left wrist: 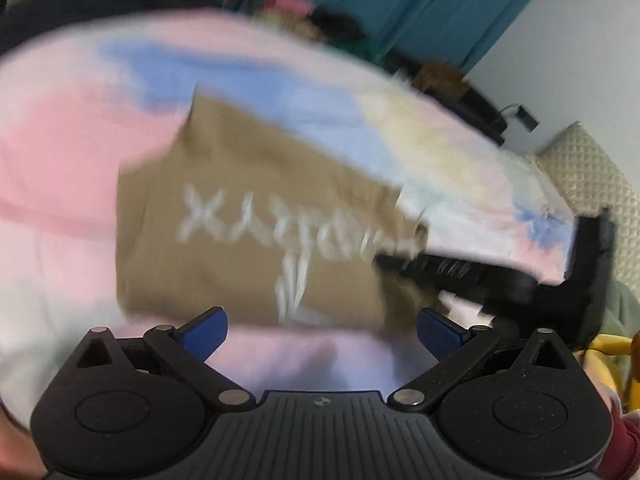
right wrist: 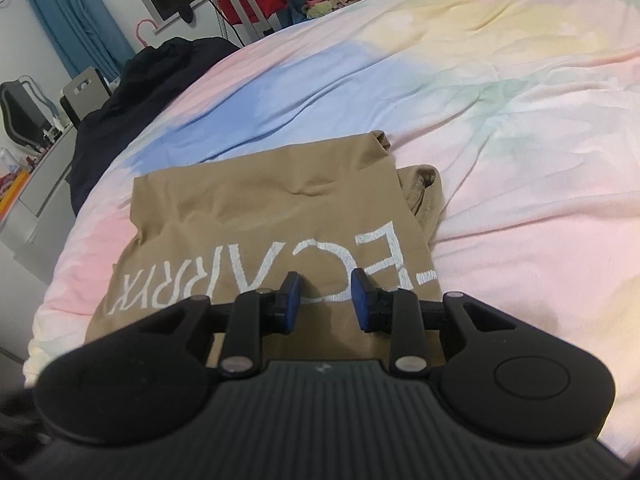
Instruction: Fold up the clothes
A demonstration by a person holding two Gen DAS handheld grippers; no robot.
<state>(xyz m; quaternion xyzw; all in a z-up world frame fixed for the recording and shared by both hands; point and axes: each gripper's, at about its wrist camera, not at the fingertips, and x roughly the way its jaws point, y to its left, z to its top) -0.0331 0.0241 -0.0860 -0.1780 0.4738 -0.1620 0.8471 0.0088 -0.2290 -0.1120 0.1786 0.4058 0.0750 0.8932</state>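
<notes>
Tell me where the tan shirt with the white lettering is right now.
The tan shirt lies partly folded on the pastel bedspread, directly ahead of the right claw in the right wrist view. The blurred left wrist view shows it beyond the open left claw.

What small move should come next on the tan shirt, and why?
Probably tuck in the bunched sleeve that sticks out past the folded edge of the tan shirt. Both the right gripper and the left gripper are open and hold nothing, and the rest of the shirt lies flat on the pastel bedspread.
</notes>
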